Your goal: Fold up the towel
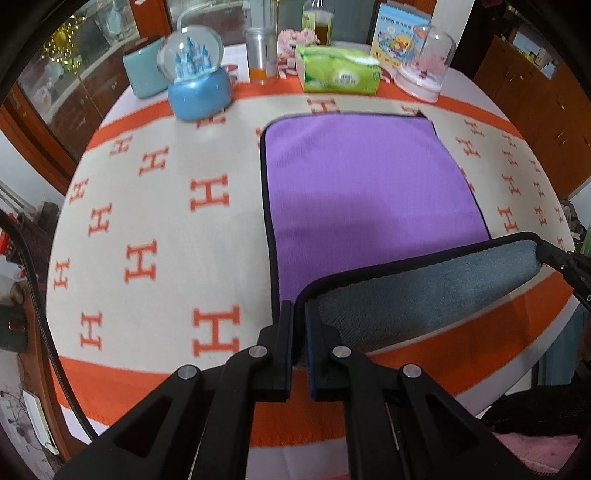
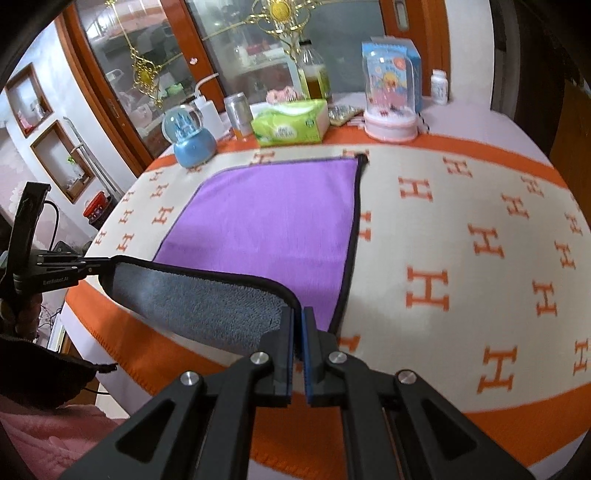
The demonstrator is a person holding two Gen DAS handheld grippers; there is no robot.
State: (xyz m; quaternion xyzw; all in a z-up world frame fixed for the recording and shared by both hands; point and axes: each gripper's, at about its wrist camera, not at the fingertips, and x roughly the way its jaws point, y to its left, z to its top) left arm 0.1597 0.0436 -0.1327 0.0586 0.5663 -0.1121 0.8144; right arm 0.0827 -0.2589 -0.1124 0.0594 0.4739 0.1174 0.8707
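Print on the tissue pack [image 1: 338, 74] and picture box [image 1: 400, 35] blurred; cabinet [image 2: 155, 70] contents indistinct behind glass.

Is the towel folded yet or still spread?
Mostly spread: the towel lies flat; only its near edge is lifted, grey underside showing, between both grippers.

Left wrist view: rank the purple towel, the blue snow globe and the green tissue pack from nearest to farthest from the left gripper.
1. Purple towel: its near corner is pinched in the left gripper, the rest spread ahead.
2. Blue snow globe: far left, near the back of the table.
3. Green tissue pack: straight ahead at the back.

The globe and the pack are too close to call.
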